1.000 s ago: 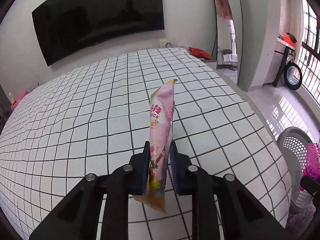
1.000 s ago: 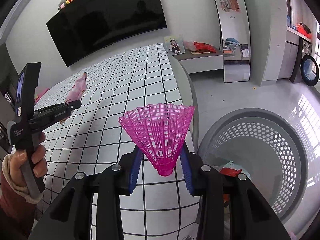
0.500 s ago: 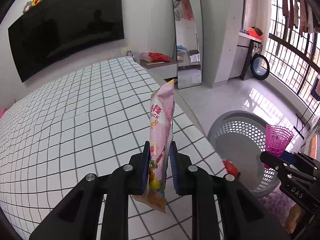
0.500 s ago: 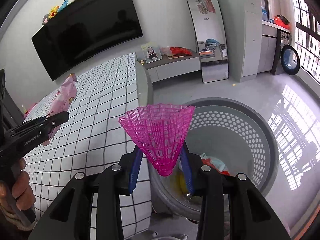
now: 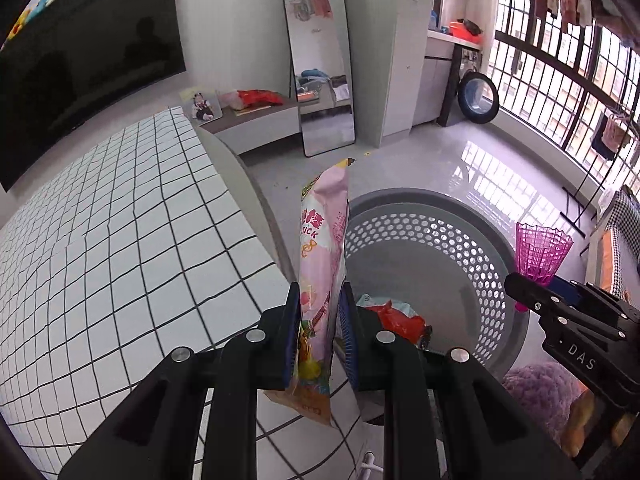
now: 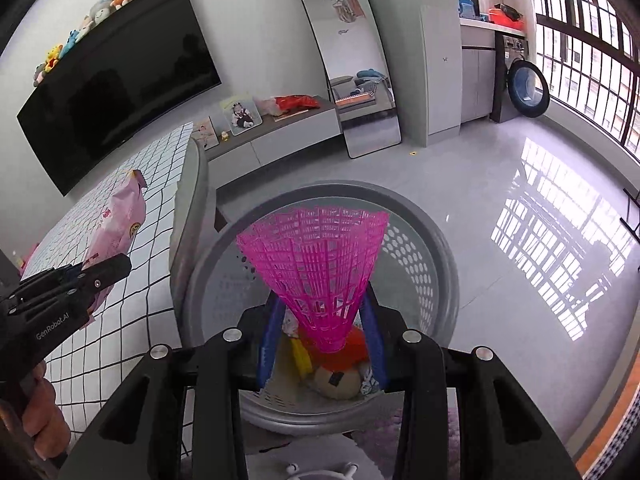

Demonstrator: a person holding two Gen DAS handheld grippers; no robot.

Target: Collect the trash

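White checked bedding (image 5: pixel 120 248) fills the left side of the left wrist view, with a dark television (image 5: pixel 80 72) on the wall above it and a tall mirror (image 5: pixel 320 60) leaning further right. Next comes the left gripper (image 5: pixel 319 336), jaws squeezed tight on a pink snack packet (image 5: pixel 323 248) that stands upright between the blue pads, its lower end poking out beneath them. Just past the packet sits a grey perforated basket (image 5: pixel 440 248) on the glossy floor beside the bed edge, with a red wrapper (image 5: pixel 400 320) lying at the bottom. Far right, the right gripper (image 5: pixel 532 294) comes in from the side, carrying a pink plastic shuttlecock (image 5: pixel 540 256) over the basket's far rim.

Over to the right wrist view: a hand (image 6: pixel 40 412) at the far left grips the left gripper (image 6: pixel 104 276), the pink snack packet (image 6: pixel 116 228) slanting up from it over the checked bedding (image 6: pixel 132 300). In the middle, the right gripper (image 6: pixel 322 344) is partly closed and pinches the narrow end of the pink plastic shuttlecock (image 6: pixel 316 256), skirt flaring upward. Straight below it lies the grey perforated basket (image 6: pixel 420 248), holding a red wrapper (image 6: pixel 352 350), something yellow and a brownish lump. Barred windows (image 6: pixel 592 60) close the right side.
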